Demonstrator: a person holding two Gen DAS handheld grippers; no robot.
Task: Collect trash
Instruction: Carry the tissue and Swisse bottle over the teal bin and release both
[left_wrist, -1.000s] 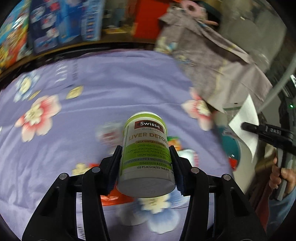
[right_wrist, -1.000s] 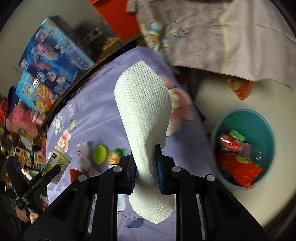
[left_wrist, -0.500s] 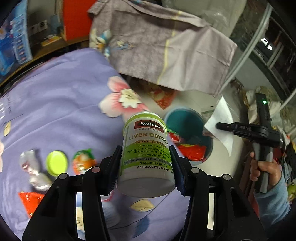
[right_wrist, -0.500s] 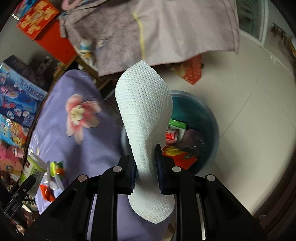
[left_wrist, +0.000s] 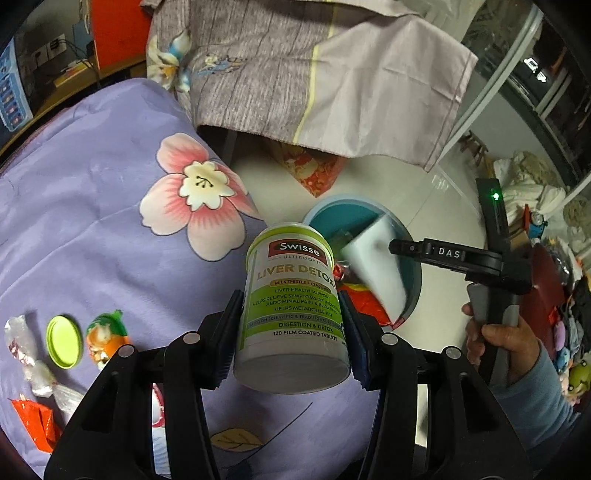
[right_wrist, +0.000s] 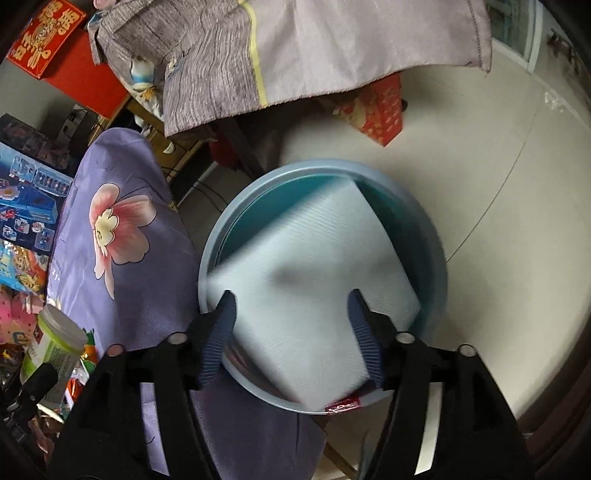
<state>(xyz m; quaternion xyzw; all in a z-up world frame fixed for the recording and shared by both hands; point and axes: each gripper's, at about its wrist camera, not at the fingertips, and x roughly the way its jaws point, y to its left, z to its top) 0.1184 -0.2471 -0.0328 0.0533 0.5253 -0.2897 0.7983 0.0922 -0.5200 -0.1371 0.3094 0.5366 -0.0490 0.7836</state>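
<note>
Right wrist view shows the change: half a second ago your right hand-held gripper (right_wrist: 291, 332) pinched the tissue (right_wrist: 314, 295) upright between its fingers, and now those fingers (right_wrist: 218, 332) stand wide apart with nothing between them. The tissue is loose and motion-blurred, spread over the mouth of the teal bin (right_wrist: 432, 258); you cannot tell whether it is falling or already resting on the trash inside. Left wrist view agrees: the white sheet (left_wrist: 373, 266) hangs blurred over the bin (left_wrist: 413, 288) just past the tip of your right hand-held gripper (left_wrist: 397, 247).

So judge that piece as good as collected, and your right hand as free for the next pick.

Your left hand-held gripper (left_wrist: 291, 332) is clamped on the bottle (left_wrist: 291, 295), pads squeezing its lower half, held in the air above the edge of the purple floral cloth (left_wrist: 92, 221). Compared with a second ago, the bin has come into that view and now sits just beyond the bottle. It is not over the opening yet, by the look of it; carry it further out before you let go, or it may drop on the cloth or the floor.

Left on the cloth are a green lid (left_wrist: 63, 341), an orange wrapper (left_wrist: 105, 334), a clear wrapper (left_wrist: 33, 365) and a red scrap (left_wrist: 35, 424).
</note>
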